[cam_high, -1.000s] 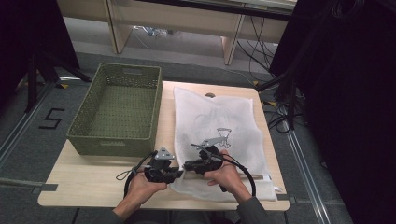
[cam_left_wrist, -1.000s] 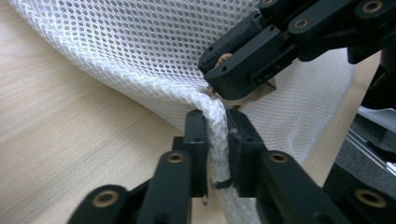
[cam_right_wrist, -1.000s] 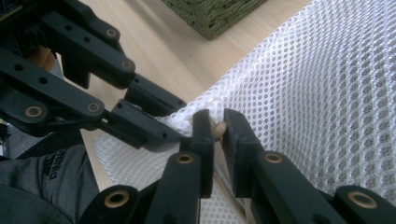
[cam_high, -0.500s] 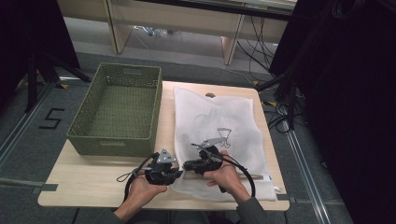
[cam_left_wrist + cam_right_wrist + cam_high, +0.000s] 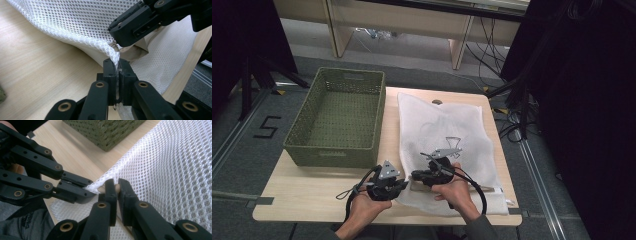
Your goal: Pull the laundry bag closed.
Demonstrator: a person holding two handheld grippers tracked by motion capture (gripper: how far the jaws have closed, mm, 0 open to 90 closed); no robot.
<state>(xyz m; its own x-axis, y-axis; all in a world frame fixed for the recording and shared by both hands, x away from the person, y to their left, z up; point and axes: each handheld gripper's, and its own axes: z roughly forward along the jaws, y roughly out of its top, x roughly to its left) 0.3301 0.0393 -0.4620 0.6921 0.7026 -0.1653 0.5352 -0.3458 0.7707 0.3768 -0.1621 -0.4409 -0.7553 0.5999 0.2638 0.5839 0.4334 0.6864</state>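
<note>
The white mesh laundry bag (image 5: 444,145) lies flat on the right half of the wooden table (image 5: 312,187); its long axis runs from the person's near edge toward the far edge, and its near short end lies at the table's front edge; the green woven basket (image 5: 339,117) stands just beside it on the left, apart from the mesh. Both grippers work at the bag's near left corner. The left gripper (image 5: 117,65) has just been closing its jaws, and in the left gripper view they stand pressed together on the bag's rolled hem, with a fold of mesh rising out between the pads; the corner is lifted slightly off the table surface there. The right gripper (image 5: 115,185) has likewise just been closing; in the right gripper view its jaws pinch a small pale tab at the bag's edge, which may be a zip pull, though the frame does not settle that. In the high view the left gripper (image 5: 384,185) sits at the bag's left margin and the right gripper (image 5: 432,175) rests over the mesh just beside it, the two jaw tips nearly touching; a dark cable loops from each gripper toward the person's forearms. A faint printed figure shows near the bag's middle.
</note>
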